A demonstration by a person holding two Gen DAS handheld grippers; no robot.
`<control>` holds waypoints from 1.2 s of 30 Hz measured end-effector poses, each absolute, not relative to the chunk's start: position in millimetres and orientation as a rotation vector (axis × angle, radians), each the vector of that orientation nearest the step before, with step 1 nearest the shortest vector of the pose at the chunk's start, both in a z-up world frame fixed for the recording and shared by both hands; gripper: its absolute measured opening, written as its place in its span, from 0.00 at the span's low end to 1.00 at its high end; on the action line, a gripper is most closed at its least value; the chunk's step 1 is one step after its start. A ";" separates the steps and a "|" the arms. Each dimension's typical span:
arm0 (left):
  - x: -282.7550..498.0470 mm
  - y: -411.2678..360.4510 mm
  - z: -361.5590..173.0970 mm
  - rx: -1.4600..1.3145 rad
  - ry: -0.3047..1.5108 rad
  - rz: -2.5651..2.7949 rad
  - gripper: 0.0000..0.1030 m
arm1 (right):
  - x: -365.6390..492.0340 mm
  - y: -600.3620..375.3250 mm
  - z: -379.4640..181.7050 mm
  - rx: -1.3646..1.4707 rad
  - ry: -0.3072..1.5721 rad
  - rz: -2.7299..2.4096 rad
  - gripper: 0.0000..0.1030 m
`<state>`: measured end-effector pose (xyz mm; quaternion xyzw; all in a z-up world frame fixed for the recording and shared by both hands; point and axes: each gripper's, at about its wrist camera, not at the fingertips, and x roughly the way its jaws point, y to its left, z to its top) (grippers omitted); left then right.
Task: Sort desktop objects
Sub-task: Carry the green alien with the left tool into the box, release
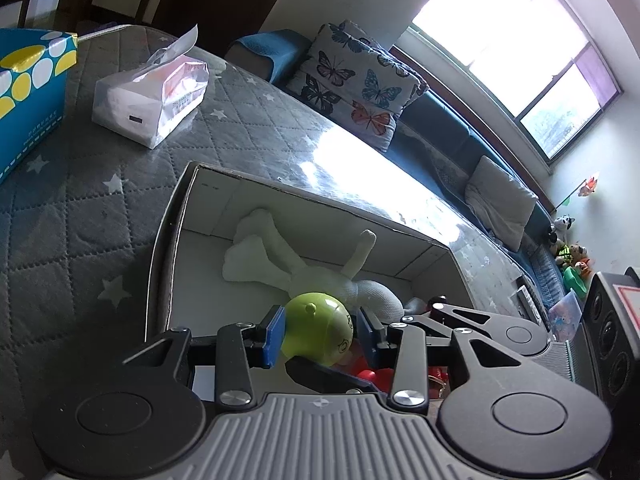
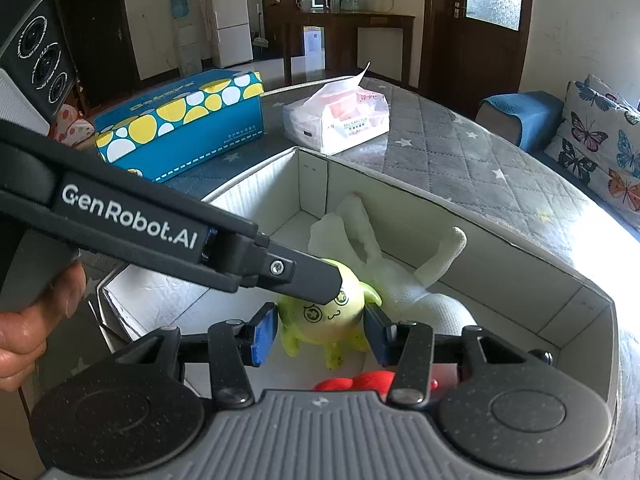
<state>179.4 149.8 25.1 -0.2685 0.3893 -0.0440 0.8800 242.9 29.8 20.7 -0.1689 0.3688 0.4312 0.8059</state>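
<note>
A green round toy [image 1: 316, 328] with a cartoon face [image 2: 324, 316] stands inside the white open box [image 1: 320, 200], beside a white plush toy [image 1: 260, 252]. My left gripper [image 1: 320, 334] has its blue pads against the toy's two sides. One of the left gripper's fingers [image 2: 304, 276] crosses the right wrist view from the left, its tip on the toy's head. My right gripper [image 2: 320, 336] is also shut on the green toy, pads on either flank. A red object [image 2: 360, 382] lies on the box floor just below the toy, partly hidden.
A pink tissue pack [image 2: 340, 120] and a blue spotted carton [image 2: 180, 124] sit on the grey quilted tabletop beyond the box [image 2: 440, 196]. A black speaker [image 2: 36, 52] stands at the left. A hand [image 2: 24, 340] holds the left gripper. A sofa with a butterfly cushion [image 1: 360, 80] runs along the table.
</note>
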 end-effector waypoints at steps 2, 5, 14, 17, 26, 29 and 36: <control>178.8 149.5 25.8 -0.556 0.810 -0.086 0.40 | 242.4 29.6 21.1 -0.358 0.786 0.924 0.47; 178.0 149.1 27.0 -0.551 0.808 -0.078 0.40 | 241.6 30.6 21.0 -0.360 0.784 0.926 0.46; 172.1 153.7 32.4 -0.550 0.793 -0.060 0.40 | 241.5 35.7 20.0 -0.367 0.790 0.937 0.46; 168.9 154.6 33.9 -0.553 0.789 -0.059 0.40 | 239.3 34.2 21.8 -0.365 0.785 0.938 0.46; 148.0 141.4 51.0 -0.526 0.748 -0.088 0.40 | 216.2 6.4 41.7 -0.334 0.729 0.920 0.48; 136.9 132.8 57.7 -0.518 0.730 -0.112 0.40 | 203.2 -9.9 49.7 -0.323 0.705 0.907 0.58; 111.0 105.2 65.4 -0.488 0.713 -0.177 0.40 | 165.9 -52.5 62.5 -0.319 0.643 0.863 0.60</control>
